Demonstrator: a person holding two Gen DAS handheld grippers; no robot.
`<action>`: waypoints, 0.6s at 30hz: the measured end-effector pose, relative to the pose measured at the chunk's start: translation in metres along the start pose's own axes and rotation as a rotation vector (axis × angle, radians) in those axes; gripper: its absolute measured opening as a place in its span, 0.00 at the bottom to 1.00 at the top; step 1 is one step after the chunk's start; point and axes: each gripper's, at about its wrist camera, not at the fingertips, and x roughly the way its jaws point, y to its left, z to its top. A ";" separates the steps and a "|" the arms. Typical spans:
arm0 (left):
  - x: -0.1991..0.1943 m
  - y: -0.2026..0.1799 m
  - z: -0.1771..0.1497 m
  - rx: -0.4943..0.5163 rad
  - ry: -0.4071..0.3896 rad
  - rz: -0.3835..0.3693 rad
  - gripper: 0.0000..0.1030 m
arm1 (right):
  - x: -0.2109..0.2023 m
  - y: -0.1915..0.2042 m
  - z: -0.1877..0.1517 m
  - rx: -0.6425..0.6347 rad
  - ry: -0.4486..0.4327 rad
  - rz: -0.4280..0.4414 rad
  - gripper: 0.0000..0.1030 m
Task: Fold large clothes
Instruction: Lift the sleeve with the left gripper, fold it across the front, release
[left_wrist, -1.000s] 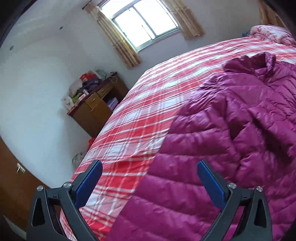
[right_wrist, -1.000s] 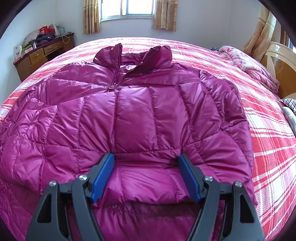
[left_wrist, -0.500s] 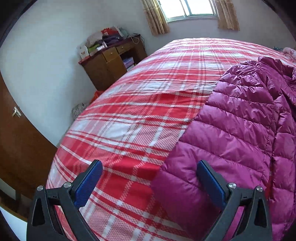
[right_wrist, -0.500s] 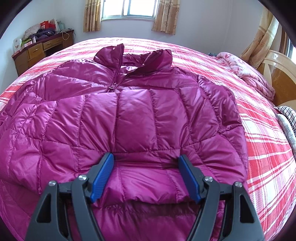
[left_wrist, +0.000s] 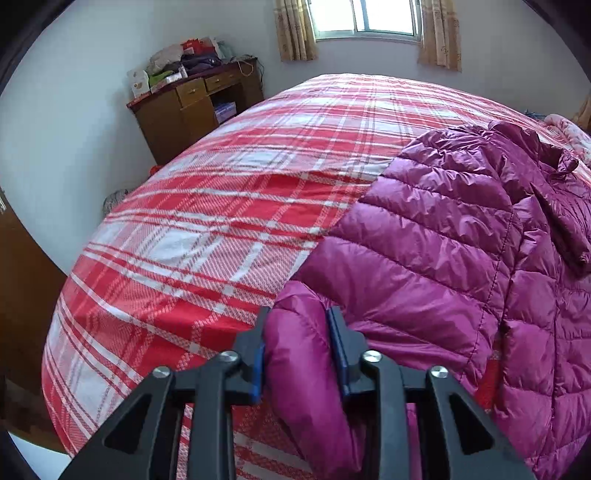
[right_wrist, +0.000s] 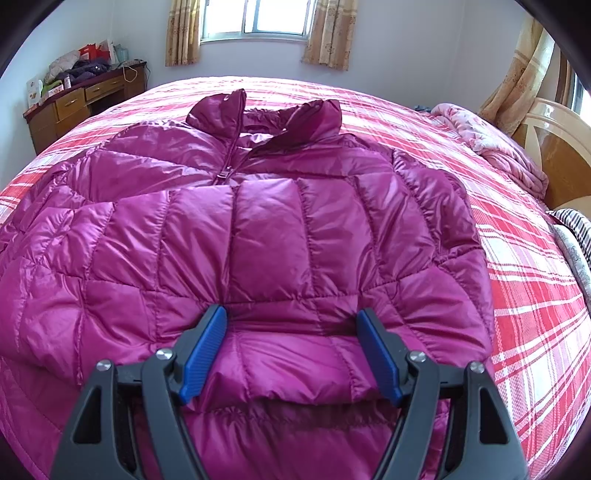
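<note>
A magenta quilted down jacket (right_wrist: 266, 236) lies front-up across a bed covered by a red-and-white plaid bedspread (left_wrist: 221, 221), its collar (right_wrist: 266, 118) pointing toward the curtained window (right_wrist: 255, 18) on the far wall. The left gripper (left_wrist: 298, 347) is clenched on the end of the jacket's sleeve (left_wrist: 306, 369), the puffy cuff squeezed between its two blue pads at the near edge of the bed; the rest of the sleeve runs away to the right, where it joins the jacket body. The right gripper (right_wrist: 291, 354) stands released, its blue-padded fingers (right_wrist: 205, 347) spread wide on either side of the folded lower part of the jacket, close to the fabric; whether the pads touch it cannot be told. The zipper is done up to the upper chest, with the pull lying just below the open collar.

Against the left wall, a wooden worktop with drawers (left_wrist: 192, 103) carries a heap of clothes and boxes. In the right wrist view, a crumpled pink floral quilt (right_wrist: 491, 144) rests at the far right of the bed beside a pale wooden headboard (right_wrist: 554, 136), and a striped fabric (right_wrist: 574, 225) shows at the right edge.
</note>
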 end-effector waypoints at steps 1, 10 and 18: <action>-0.005 -0.001 0.006 0.019 -0.032 0.047 0.17 | 0.000 0.000 0.000 0.000 0.000 0.000 0.74; -0.069 0.011 0.096 0.053 -0.293 0.221 0.15 | -0.027 -0.032 0.001 0.041 -0.011 0.132 0.74; -0.123 -0.044 0.155 0.141 -0.449 0.167 0.14 | -0.073 -0.066 -0.018 0.014 -0.088 0.105 0.74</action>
